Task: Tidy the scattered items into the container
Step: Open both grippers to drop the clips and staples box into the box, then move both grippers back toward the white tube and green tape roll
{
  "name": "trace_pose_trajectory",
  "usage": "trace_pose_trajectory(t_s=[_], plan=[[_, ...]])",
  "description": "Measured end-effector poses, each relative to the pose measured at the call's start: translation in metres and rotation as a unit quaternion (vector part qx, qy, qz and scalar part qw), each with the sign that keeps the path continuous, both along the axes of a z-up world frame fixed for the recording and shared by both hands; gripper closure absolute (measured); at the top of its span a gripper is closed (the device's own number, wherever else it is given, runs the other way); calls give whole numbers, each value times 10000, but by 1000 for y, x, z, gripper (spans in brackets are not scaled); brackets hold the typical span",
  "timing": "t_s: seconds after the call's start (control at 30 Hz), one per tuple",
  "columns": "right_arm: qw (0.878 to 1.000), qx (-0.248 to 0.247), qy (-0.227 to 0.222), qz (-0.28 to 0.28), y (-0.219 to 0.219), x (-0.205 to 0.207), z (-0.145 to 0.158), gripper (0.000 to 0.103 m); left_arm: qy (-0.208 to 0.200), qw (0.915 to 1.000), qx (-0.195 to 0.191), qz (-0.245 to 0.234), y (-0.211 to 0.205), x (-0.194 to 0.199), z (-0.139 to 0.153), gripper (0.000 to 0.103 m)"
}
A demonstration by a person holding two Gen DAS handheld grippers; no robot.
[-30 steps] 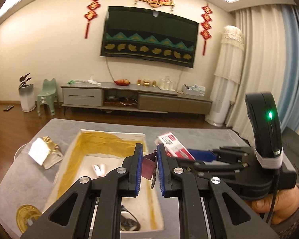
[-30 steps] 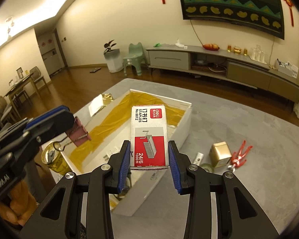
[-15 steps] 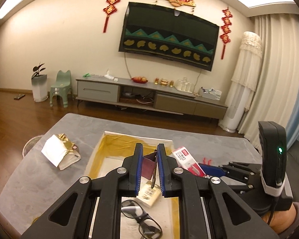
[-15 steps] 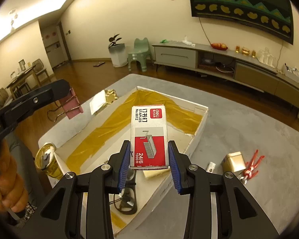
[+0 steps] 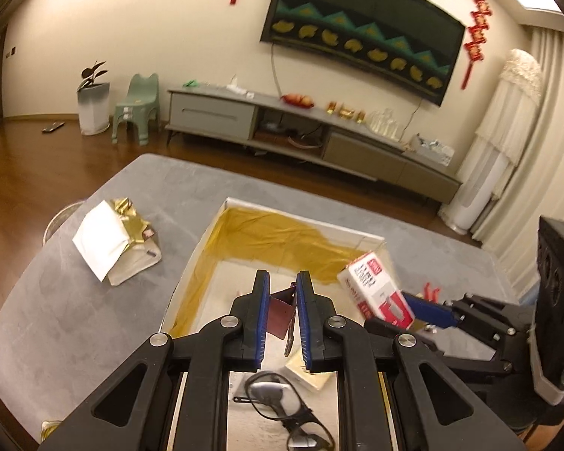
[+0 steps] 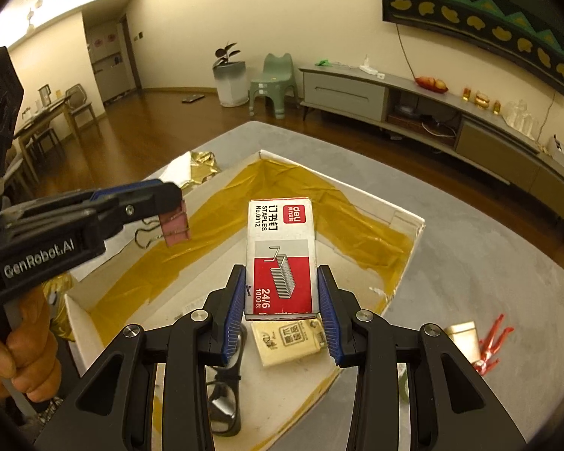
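Overhead of the box, both grippers are loaded. Left gripper [image 5: 283,319]: jaws closed on a pink binder clip [image 6: 175,223], clip body pinched between the blue pads, its wire handles hanging free to one side; it hangs above the box's left side. Right gripper [image 6: 281,314]: jaws clamped on the long sides of a red-and-white staple box [image 6: 281,253], lid facing up, its far end sticking out well past the fingertips, held above the middle of the box.

Container: white cardboard box [image 6: 410,248] on the grey table [image 6: 470,263], lined along the far walls with yellow film. Inside, near end: black-framed glasses [image 5: 282,409] and a small cream packet [image 6: 287,342], close together.

Outside the box, right side: red clip [image 6: 492,342] beside a small gold box [image 6: 460,332]. Left side: crumpled gold-and-white wrapper [image 5: 116,236].
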State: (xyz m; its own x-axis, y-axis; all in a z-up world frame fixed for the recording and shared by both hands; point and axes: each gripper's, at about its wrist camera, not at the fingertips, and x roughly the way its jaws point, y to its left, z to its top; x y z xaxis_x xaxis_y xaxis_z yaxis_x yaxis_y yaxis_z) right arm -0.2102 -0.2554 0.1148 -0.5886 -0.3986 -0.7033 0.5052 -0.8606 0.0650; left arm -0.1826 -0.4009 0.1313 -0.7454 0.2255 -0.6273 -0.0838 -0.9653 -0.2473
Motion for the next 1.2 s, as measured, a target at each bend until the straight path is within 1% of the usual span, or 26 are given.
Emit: trace_pose_trajectory(t_s=[0.1, 0.2, 0.3, 0.37, 0.43, 0.47, 0.5, 0.6, 0.77, 0.97, 1.03, 1.13, 1.2], plan=[[10000, 45, -87, -5, -2, -18, -7, 64, -133, 9999, -24, 84, -1, -9, -8, 88], [9999, 128, -81, 13, -5, -32, -13, 64, -280, 9995, 30, 125, -3, -17, -13, 88], [9999, 37, -158, -16, -3, -48, -17, 63, -347, 9991, 51, 231, -4, -25, -18, 88], [9997, -88, -224, -19, 0, -58, -20, 62, -351, 9988, -38, 347, -3, -32, -21, 87], [9993, -183, -321, -8, 3, -67, -25, 61, -372, 9981, -197, 453, -1, -37, -25, 84], [9991, -194, -379, -30, 5, -71, -29, 56, -436, 9978, -209, 456, -1, -41, -29, 74], [9988, -226, -439, -48, 8, -74, -31, 53, -490, 9975, -190, 477, -2, -43, -32, 71], [9969, -462, -627, -119, 19, -81, -33, 53, -483, 9975, -98, 516, -6, -43, -30, 71], [9953, -757, -590, -139, 29, -78, -14, 53, -360, 9980, 5, 526, -9, -34, -16, 70], [9951, -830, -545, 23, 21, -57, 4, 53, -327, 9982, 80, 492, -9, -25, -3, 70], [9951, -829, -533, 74, 19, -48, 8, 53, -290, 9985, 54, 466, -7, -20, 2, 70], [9951, -835, -514, 138, 15, -34, 14, 53, -246, 9987, -115, 436, 0, -13, 8, 66], [9953, -821, -489, 164, 15, -24, 17, 53, -219, 9990, -133, 380, 3, -9, 12, 64]])
